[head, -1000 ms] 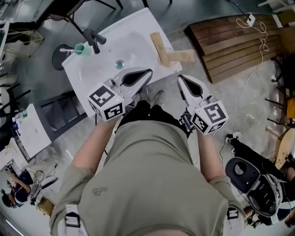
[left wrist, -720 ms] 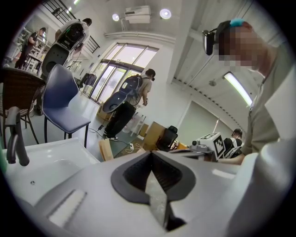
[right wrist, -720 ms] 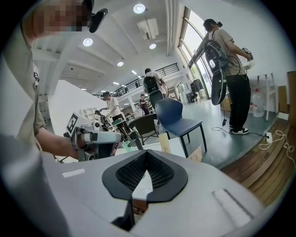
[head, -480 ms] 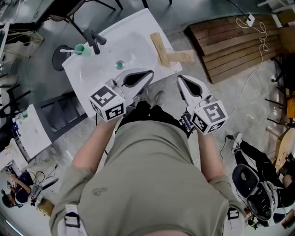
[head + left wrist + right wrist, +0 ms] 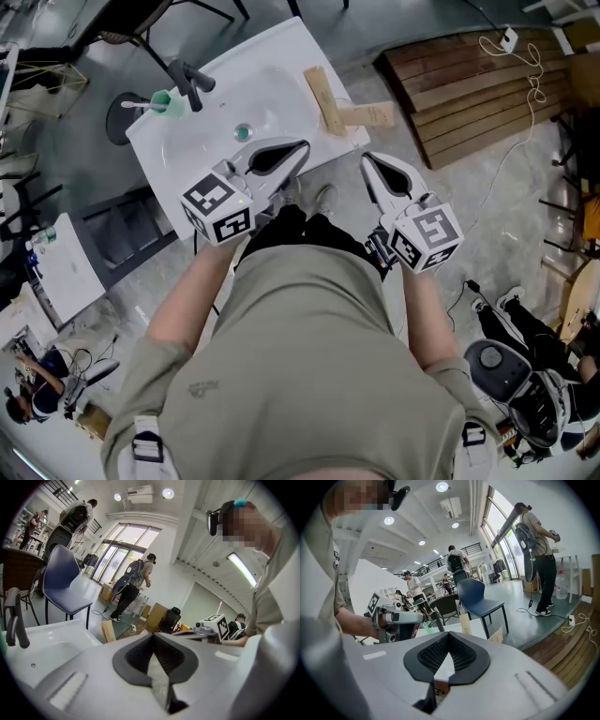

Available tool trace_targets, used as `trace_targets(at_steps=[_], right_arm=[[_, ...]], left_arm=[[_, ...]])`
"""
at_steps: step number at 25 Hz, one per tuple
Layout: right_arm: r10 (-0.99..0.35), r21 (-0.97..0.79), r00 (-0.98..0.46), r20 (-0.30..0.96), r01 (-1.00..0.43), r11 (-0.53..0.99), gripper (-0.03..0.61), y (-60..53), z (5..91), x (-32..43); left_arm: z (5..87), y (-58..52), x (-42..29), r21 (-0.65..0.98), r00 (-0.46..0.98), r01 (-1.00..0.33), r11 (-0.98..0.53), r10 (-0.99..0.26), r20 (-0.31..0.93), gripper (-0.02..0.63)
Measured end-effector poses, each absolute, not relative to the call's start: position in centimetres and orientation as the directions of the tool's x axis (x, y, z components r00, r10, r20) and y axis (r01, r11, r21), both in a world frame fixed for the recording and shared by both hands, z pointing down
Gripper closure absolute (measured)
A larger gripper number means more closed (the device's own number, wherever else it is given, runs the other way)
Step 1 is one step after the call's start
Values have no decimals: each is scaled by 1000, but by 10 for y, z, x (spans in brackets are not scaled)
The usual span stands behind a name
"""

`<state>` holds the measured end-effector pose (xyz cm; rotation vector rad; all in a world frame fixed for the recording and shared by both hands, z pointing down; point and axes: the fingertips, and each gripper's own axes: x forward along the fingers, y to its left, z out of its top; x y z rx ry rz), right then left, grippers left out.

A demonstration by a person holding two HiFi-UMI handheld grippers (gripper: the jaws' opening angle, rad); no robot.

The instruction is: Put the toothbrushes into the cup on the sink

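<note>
A green cup stands on the far left corner of the white sink, beside the dark faucet. A white toothbrush sticks out of the cup to the left. My left gripper hovers over the sink's near edge, shut and empty. My right gripper hangs just off the sink's near right corner, also shut and empty. In the left gripper view the jaws meet with nothing between them, and the faucet shows at the left. The right gripper view shows closed jaws too.
Two wooden blocks lie on the sink's right side. A wooden pallet lies on the floor to the right. A blue chair stands beyond the sink. People stand and sit around the room.
Both grippers have stayed where they were. A seated person on the floor at the bottom right has shifted.
</note>
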<state>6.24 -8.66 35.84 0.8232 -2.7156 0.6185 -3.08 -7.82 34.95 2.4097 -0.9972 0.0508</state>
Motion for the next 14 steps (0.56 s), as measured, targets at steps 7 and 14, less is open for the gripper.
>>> trace_targets(at_steps=[7,14], right_arm=[[-479,-331,-809,340,-580,744,567,-87,360,65],[-482,-335,-805,345,-586,738,567,-93,362,64]], left_arm=[[352,-78,-27,461,732,-663,-591,-641,231,607],[354,-84,-29,466,735,-659,-591,-638,231,607]])
